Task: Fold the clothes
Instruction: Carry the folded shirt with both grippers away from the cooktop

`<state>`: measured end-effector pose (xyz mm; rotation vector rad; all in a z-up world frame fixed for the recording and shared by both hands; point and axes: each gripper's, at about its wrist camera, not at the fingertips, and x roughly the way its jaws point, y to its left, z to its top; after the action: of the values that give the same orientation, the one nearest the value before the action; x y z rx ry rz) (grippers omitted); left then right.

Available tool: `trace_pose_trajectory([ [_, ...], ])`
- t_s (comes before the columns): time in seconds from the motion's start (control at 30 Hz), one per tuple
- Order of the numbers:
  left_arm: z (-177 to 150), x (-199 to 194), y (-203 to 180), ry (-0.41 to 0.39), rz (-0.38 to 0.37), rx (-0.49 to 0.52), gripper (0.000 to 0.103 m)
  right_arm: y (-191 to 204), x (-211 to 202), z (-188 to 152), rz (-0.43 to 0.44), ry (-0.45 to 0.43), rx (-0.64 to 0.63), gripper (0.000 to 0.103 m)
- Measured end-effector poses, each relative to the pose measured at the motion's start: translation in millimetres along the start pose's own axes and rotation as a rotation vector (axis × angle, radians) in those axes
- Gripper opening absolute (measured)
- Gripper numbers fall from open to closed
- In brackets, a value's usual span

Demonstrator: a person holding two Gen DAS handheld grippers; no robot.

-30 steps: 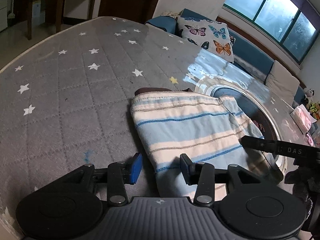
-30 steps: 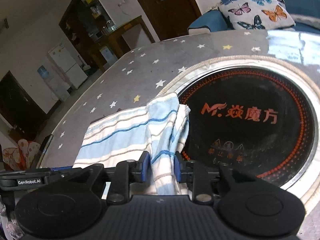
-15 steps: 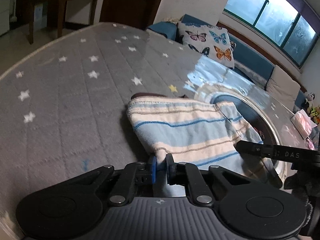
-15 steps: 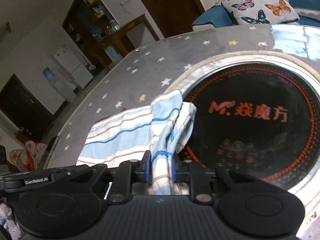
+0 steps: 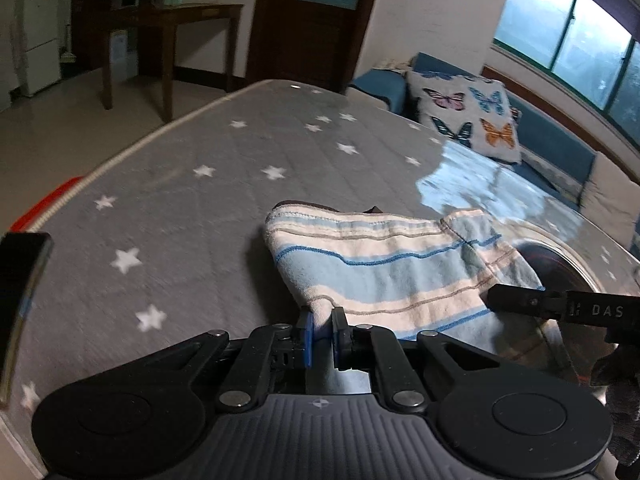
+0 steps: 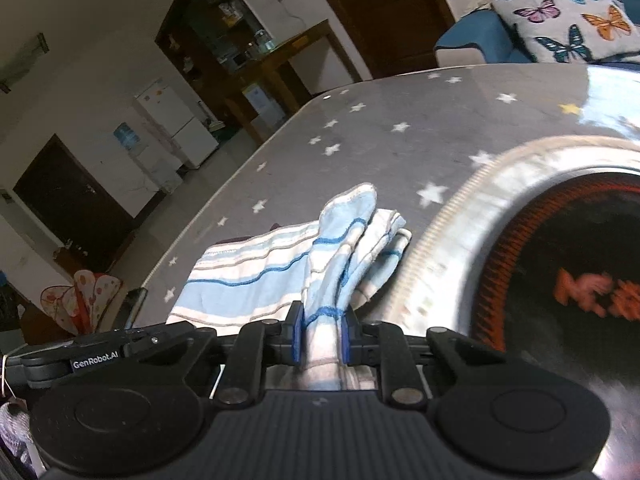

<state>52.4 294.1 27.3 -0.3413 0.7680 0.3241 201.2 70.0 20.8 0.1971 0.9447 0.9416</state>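
A blue, white and beige striped cloth (image 5: 384,264) lies on the grey star-patterned table cover (image 5: 180,200). My left gripper (image 5: 320,334) is shut on the cloth's near left corner. My right gripper (image 6: 320,338) is shut on the bunched near right edge of the cloth (image 6: 256,284), which rises in a fold ahead of it. The right gripper also shows at the right of the left wrist view (image 5: 560,308), and the left gripper at the lower left of the right wrist view (image 6: 96,360). A dark garment edge (image 5: 288,203) peeks from under the cloth's far side.
A round black induction cooktop (image 6: 580,280) with orange lettering sits in the table to the right of the cloth. A dark phone-like slab (image 5: 20,280) lies at the table's left edge. A blue sofa with a butterfly cushion (image 5: 468,116) stands beyond the table.
My left gripper went from open to shut on the cloth's corner. Both grippers have lifted and pulled back, raising the near edge of the cloth. The right gripper stays shut on it.
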Motion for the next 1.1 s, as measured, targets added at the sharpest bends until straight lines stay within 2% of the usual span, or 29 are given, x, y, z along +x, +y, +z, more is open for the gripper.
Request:
trace_pose_trajectory([
  [0.2, 14, 13, 17, 0.000, 0.048, -0.011, 0.010, 10, 31, 15, 0.015, 0.013, -0.009, 0.017],
  [0.4, 17, 20, 21, 0.003, 0.069, -0.016, 0.010, 15, 45, 22, 0.014, 0.014, -0.021, 0.017],
  [0.5, 17, 24, 24, 0.015, 0.075, -0.013, 0.010, 16, 49, 21, -0.002, 0.021, -0.027, 0.019],
  [0.53, 16, 25, 24, 0.019, 0.075, -0.014, 0.011, 15, 50, 20, -0.011, 0.025, -0.027, 0.023],
  [0.63, 13, 28, 25, 0.028, 0.083, -0.015, 0.017, 13, 53, 19, -0.037, 0.033, -0.030, 0.030],
  [0.73, 13, 28, 24, 0.030, 0.091, -0.013, 0.021, 15, 52, 19, -0.055, 0.029, -0.040, 0.034],
  [0.8, 14, 27, 24, 0.027, 0.110, -0.005, 0.035, 19, 50, 20, -0.082, 0.020, -0.067, 0.036],
  [0.93, 15, 26, 28, 0.020, 0.139, 0.001, 0.048, 27, 42, 22, -0.116, -0.017, -0.117, 0.036],
  [0.97, 15, 26, 29, 0.020, 0.148, 0.000, 0.054, 29, 40, 23, -0.124, -0.028, -0.132, 0.036],
  [1.1, 16, 26, 33, 0.019, 0.162, -0.010, 0.060, 45, 31, 23, -0.172, -0.077, -0.222, 0.036],
])
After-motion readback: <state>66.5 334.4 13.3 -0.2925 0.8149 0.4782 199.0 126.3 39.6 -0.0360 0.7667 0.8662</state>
